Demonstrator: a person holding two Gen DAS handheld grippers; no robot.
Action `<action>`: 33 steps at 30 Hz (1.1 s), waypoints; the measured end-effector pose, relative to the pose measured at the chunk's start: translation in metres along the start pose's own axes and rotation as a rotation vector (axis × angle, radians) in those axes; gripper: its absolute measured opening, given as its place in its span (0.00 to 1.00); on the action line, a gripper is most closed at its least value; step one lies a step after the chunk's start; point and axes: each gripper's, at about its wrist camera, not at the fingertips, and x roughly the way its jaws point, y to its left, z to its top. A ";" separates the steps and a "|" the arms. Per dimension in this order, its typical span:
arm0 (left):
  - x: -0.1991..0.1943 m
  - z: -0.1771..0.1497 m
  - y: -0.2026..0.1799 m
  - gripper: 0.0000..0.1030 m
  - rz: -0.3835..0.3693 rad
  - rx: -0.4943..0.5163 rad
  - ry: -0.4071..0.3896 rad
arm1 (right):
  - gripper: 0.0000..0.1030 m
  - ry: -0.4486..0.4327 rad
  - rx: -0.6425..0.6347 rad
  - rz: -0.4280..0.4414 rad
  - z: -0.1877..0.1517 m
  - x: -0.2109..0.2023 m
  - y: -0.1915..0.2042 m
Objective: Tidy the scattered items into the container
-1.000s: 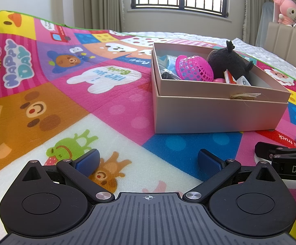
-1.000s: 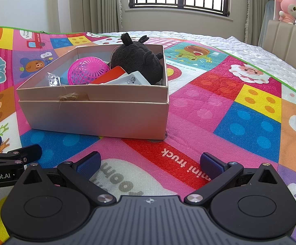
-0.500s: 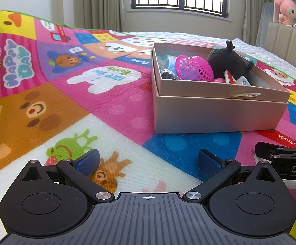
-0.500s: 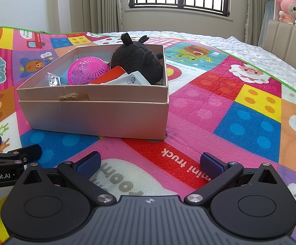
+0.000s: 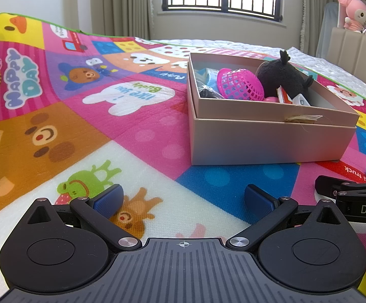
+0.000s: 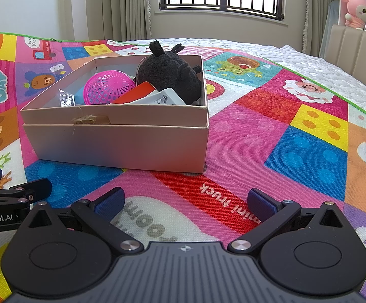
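Both tongs are empty and spread wide. The left gripper [image 5: 183,199] hovers low over the play mat [image 5: 87,131] with nothing between its blue pads [image 5: 108,200], and the right gripper [image 6: 185,200] does the same beside it, over the red "mini truck" patch. Each one shows at the edge of the other's view.

From the left gripper the box [image 5: 266,139] sits near, at about one o'clock; from the right gripper it is at about eleven o'clock. It is a pale cardboard box, open on top, with a small frayed string on its front wall. Inside lie a pink mesh ball [image 6: 107,88], a black plush toy [image 6: 170,75], a red and white packet [image 6: 145,96], a clear crinkled wrapper [image 6: 66,98] and something blue that is mostly hidden.

No loose item shows on the mat around the box in either view. I judge the tidying is finished or nearly so, though the mat behind the cameras is not visible.
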 end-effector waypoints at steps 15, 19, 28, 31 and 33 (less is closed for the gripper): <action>0.000 0.000 0.000 1.00 0.000 0.000 0.000 | 1.00 0.000 0.000 0.000 0.000 0.000 0.000; 0.000 0.000 0.000 1.00 0.000 0.000 0.000 | 1.00 -0.001 0.000 0.000 0.000 0.000 0.000; 0.000 0.000 0.000 1.00 0.001 0.000 -0.001 | 1.00 0.000 0.000 0.000 0.000 0.000 0.000; 0.000 0.000 -0.003 1.00 0.012 0.015 -0.002 | 1.00 0.000 -0.001 0.000 0.000 0.000 0.000; 0.001 0.001 0.002 1.00 -0.011 -0.011 0.004 | 1.00 0.000 0.000 0.000 0.000 0.000 0.000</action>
